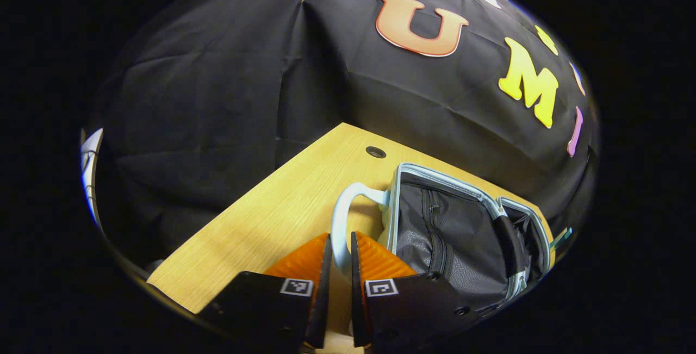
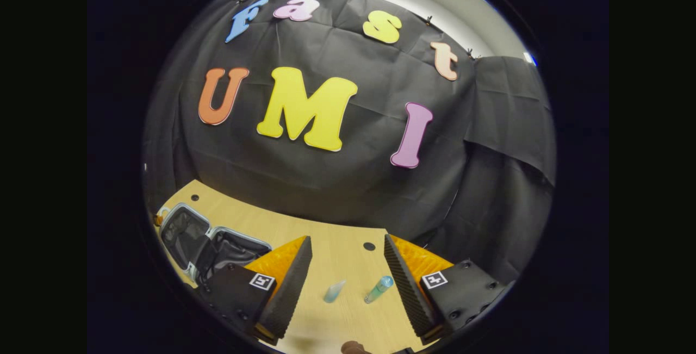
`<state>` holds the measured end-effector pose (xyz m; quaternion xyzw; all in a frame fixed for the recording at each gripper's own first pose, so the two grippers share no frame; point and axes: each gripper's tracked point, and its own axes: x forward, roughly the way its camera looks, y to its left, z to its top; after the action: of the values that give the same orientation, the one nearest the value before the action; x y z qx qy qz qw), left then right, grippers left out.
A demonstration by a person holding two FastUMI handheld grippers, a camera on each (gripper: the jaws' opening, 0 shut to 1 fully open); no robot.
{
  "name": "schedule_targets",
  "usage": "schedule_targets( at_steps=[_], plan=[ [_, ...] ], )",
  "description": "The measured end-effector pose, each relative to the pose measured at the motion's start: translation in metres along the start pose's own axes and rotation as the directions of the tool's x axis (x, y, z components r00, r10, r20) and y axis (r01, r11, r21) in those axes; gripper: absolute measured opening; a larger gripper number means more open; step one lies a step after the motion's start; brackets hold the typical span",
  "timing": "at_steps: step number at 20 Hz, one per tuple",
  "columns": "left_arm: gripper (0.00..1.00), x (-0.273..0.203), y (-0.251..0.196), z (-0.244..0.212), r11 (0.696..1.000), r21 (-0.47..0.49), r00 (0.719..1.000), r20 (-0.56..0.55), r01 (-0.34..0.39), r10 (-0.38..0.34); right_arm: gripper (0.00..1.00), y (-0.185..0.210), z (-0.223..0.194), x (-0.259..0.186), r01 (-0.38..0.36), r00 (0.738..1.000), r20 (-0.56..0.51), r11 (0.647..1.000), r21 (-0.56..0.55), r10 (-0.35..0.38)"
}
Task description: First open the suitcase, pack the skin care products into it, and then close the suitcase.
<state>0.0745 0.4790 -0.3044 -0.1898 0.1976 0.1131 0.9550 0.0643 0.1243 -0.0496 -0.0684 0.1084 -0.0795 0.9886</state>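
The small suitcase (image 1: 451, 234) lies open on the wooden table (image 1: 272, 218), its black lining and pale blue rim showing. My left gripper (image 1: 341, 253) is shut on its white loop handle (image 1: 339, 218), which runs between the two orange fingers. In the right gripper view the open suitcase (image 2: 201, 240) lies at the far left. My right gripper (image 2: 348, 275) is open and hovers above the table. Between and beyond its fingers lie a pale clear tube (image 2: 334, 291) and a teal bottle (image 2: 379, 289), both flat on the wood.
A cable hole (image 1: 375, 151) sits near the table's back edge, with another hole (image 2: 369, 246) beyond the bottles. A teal item (image 1: 560, 237) pokes out behind the suitcase. A brown object (image 2: 353, 347) shows at the near edge. Black cloth walls the table.
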Motion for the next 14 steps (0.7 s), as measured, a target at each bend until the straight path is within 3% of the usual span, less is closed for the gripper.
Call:
schedule_targets(
  at_steps=[2,3,6,14],
  plan=[
    [0.4,-0.012,-0.007,0.016,0.999,-0.032,0.999,0.042,0.016,-0.014,0.79,-0.002,-0.005,0.001,-0.006,1.0,-0.003,1.0,0.002,0.006],
    [0.64,-0.019,-0.009,0.027,0.999,-0.035,0.997,0.075,0.005,-0.003,0.79,-0.004,-0.007,0.001,-0.012,1.0,-0.002,1.0,0.004,0.012],
    [1.0,-0.041,-0.029,0.029,1.0,-0.031,0.997,0.082,0.005,-0.003,0.79,-0.009,-0.016,0.004,-0.031,0.999,-0.009,0.999,0.013,0.031],
    [0.98,-0.104,-0.171,0.01,0.992,0.052,0.992,0.054,0.114,-0.117,0.79,-0.059,-0.059,0.016,-0.096,0.995,-0.035,0.995,0.029,0.097]
  ],
)
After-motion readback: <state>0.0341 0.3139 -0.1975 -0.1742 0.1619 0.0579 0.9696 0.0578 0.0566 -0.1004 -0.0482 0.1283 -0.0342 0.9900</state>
